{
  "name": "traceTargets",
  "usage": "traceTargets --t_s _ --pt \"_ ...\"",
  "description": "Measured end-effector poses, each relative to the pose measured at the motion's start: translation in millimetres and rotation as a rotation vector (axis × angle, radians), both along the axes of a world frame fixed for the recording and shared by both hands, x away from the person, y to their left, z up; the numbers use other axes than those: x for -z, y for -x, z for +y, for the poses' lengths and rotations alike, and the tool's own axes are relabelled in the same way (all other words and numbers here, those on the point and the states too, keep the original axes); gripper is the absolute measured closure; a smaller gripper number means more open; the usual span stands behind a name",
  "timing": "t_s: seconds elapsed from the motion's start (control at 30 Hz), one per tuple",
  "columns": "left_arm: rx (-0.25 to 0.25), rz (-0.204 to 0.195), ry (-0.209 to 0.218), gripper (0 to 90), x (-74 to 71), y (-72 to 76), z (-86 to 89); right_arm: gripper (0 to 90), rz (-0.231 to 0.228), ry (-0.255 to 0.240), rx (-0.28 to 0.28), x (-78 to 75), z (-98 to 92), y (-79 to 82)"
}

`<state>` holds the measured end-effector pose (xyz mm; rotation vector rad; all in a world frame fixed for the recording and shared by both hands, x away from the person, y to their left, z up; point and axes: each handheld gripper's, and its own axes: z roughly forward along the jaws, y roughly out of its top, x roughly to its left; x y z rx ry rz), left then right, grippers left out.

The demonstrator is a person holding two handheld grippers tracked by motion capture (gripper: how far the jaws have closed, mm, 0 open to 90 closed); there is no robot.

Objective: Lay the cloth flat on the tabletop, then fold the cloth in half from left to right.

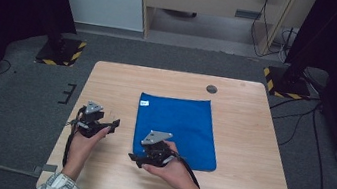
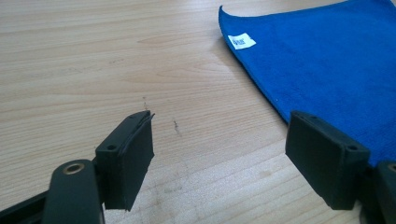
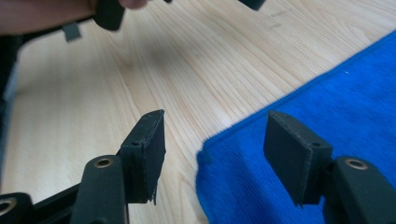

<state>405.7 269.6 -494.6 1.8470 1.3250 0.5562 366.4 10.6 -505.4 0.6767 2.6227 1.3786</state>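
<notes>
High view: a blue cloth (image 1: 176, 128) is seen lying flat on the wooden worktop (image 1: 246, 136), a white label (image 1: 144, 103) at its far left corner. Over its near left corner the right tool (image 1: 138, 159) is held, jaws apart, nothing gripped. The left tool (image 1: 112, 125) is held beside the cloth, jaws apart, empty.

In the high view the right gripper (image 1: 139, 160) and its hand (image 1: 170, 170) covered part of the blue cloth's (image 1: 177, 126) near left corner. The print on the cloth's white label (image 2: 242, 41) was too small to read. In the left gripper view the cloth ran off the right edge. In the right gripper view the left gripper (image 3: 182, 2), blurred, was cut off by the top edge. The desk's (image 1: 251, 137) near edge was partly hidden by the person's sleeves (image 1: 59, 187).
</notes>
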Motion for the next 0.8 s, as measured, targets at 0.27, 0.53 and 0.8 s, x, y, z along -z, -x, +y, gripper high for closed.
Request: traceTargets --t_s 0.27,0.53,0.8 --pt "0.008 0.004 -0.014 23.0 0.8 0.2 -2.6 39.8 -0.022 0.078 0.018 15.2 5.6 6.4" --pt "0.014 0.002 -0.013 23.0 1.6 -0.9 -5.6 64.8 -0.051 0.119 0.02 20.2 15.0 8.7" --pt "0.051 -0.006 -0.017 22.7 0.3 -10.6 -13.6 86.7 -0.028 0.117 0.035 20.1 17.1 8.8"
